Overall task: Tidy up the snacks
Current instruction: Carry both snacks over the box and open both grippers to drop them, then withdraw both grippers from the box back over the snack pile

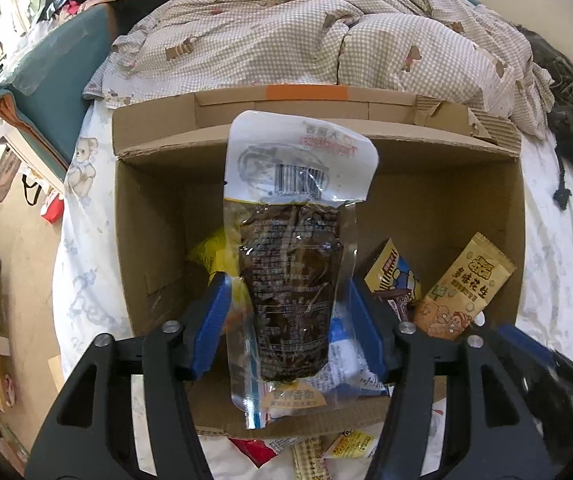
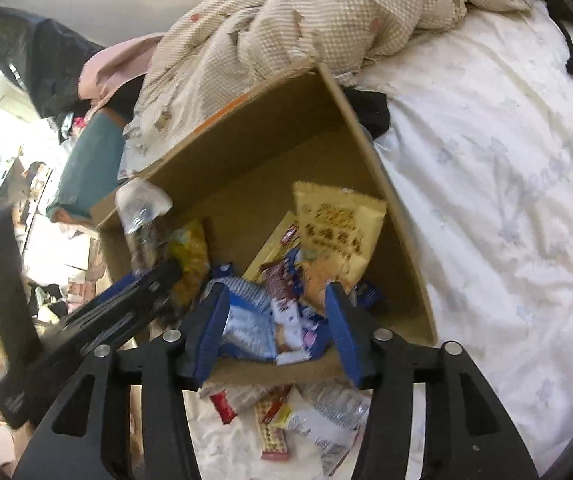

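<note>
Left wrist view has the left claw (image 1: 288, 320) clenched on a clear pouch of dark mushrooms (image 1: 292, 264), hanging over the open cardboard box (image 1: 150, 216). Only the right view shows the right claw (image 2: 276, 320) released above the box's packets, loose snacks (image 2: 274, 420) on the bed at 6 o'clock, bare sheet (image 2: 486, 200) at 3.

Landmark: cardboard box (image 1: 154, 216), open top, sitting on the bed sheet (image 1: 86, 280). Rumpled duvet (image 1: 286, 40) lies behind the box's far flap. In the box, right side: peanut packet (image 1: 462, 288) leaning on the right wall, another snack packet (image 1: 392, 276) just left of it. Snack pouch (image 1: 290, 248) stands over the box's near-middle, between the left gripper (image 1: 288, 320) fingers. Loose snack packets (image 2: 274, 424) lie on the sheet before the box's near wall. Right gripper (image 2: 276, 324) sits over the box's near edge, above wrapped snacks (image 2: 246, 320) inside.
</note>
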The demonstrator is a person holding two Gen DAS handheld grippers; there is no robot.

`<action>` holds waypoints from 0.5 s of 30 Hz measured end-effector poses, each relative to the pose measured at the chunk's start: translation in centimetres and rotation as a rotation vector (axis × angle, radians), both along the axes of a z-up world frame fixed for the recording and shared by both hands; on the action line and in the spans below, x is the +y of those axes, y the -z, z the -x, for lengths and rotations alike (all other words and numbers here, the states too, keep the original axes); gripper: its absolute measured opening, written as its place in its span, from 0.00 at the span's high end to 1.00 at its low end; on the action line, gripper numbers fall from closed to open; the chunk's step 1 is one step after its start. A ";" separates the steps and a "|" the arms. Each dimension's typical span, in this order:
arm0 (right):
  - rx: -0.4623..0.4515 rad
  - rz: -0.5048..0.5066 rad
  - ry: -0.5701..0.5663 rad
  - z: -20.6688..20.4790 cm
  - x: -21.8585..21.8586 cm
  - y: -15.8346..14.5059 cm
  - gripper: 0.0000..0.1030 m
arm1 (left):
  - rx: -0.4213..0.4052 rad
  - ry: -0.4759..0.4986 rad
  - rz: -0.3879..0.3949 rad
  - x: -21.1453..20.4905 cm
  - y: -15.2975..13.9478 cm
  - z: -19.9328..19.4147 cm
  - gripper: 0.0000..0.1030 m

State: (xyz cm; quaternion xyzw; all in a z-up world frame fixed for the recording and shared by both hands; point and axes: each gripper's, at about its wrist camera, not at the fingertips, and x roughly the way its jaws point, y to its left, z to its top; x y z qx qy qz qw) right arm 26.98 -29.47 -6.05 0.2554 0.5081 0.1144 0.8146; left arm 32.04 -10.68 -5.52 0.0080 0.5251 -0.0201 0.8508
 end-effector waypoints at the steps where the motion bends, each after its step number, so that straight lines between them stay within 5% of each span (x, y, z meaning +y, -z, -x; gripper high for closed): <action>1: -0.014 0.014 -0.005 0.4 0.3 -0.4 0.37 | 0.000 0.003 -0.012 -0.2 0.2 0.0 0.43; 4: -0.062 0.069 -0.025 1.2 0.9 -1.6 0.16 | -0.009 -0.008 -0.038 -0.4 0.2 0.4 0.31; 15: -0.078 0.053 -0.013 1.7 -0.3 -3.7 0.14 | -0.108 -0.213 0.071 3.2 -2.8 3.5 0.08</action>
